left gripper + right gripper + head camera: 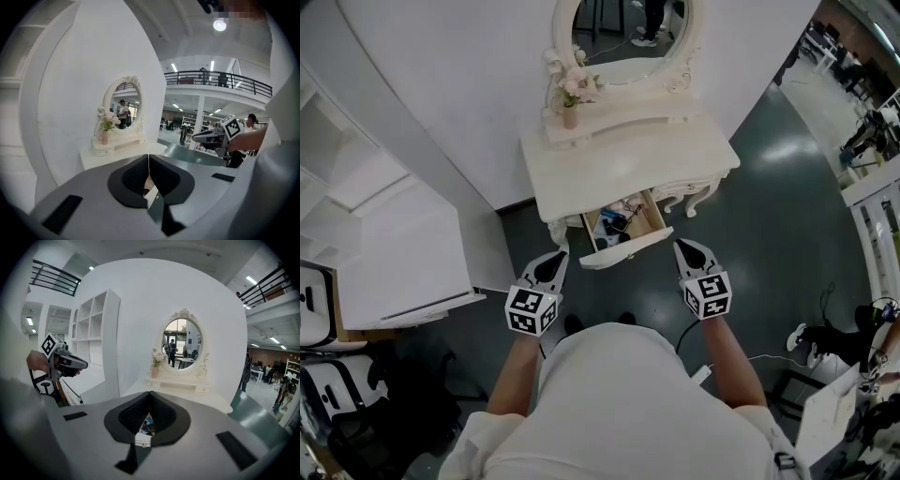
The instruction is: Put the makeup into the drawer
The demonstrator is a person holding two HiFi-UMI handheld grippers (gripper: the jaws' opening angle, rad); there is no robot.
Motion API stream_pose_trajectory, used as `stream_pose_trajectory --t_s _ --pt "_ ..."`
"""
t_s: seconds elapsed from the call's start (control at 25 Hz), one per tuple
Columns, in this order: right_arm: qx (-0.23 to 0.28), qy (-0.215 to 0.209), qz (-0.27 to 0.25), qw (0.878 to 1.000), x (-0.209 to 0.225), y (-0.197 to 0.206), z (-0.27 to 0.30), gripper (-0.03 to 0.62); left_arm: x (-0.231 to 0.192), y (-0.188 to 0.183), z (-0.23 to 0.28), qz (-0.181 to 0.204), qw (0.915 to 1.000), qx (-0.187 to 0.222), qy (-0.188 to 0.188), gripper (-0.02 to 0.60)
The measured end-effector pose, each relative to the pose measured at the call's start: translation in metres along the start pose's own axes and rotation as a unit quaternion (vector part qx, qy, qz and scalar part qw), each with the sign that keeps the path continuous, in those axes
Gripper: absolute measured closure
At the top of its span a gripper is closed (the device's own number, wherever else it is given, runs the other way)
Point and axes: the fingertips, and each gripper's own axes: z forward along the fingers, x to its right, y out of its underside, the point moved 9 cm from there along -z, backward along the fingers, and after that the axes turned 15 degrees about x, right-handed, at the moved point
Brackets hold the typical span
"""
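The white dressing table [581, 164] stands ahead with its drawer [628, 247] pulled out. Makeup items [619, 217] lie inside the drawer. My left gripper [555, 265] hovers just left of the drawer front, shut and empty. To the right of the drawer front my right gripper [689, 251] is also shut with nothing in it. In the left gripper view the jaws [148, 157] meet in a thin line, and the right gripper [213, 136] shows beyond. In the right gripper view the shut jaws [150, 393] frame the drawer's makeup [147, 423] and its knobbed front [143, 439].
An oval mirror [628, 28] and a vase of flowers [570, 103] sit on the table's raised back shelf. A white shelf unit [403, 253] stands to the left, with a chair [319, 319] beside it. Cables and gear [853, 337] lie on the dark floor at right.
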Motion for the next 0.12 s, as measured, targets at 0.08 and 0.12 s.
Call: stream_pose_trajectory --t_s 0.08,0.12 --pt "0.002 0.000 0.000 1.000 0.0026 -0.0016 -0.0005 0.565 0.0010 -0.0014 0.0029 0.001 1.0000 0.002 0.002 0.563" --pt "0.003 0.001 0.000 1.000 0.0040 -0.0025 -0.0008 0.565 0.0015 -0.0023 0.0044 0.002 1.0000 0.003 0.002 0.563"
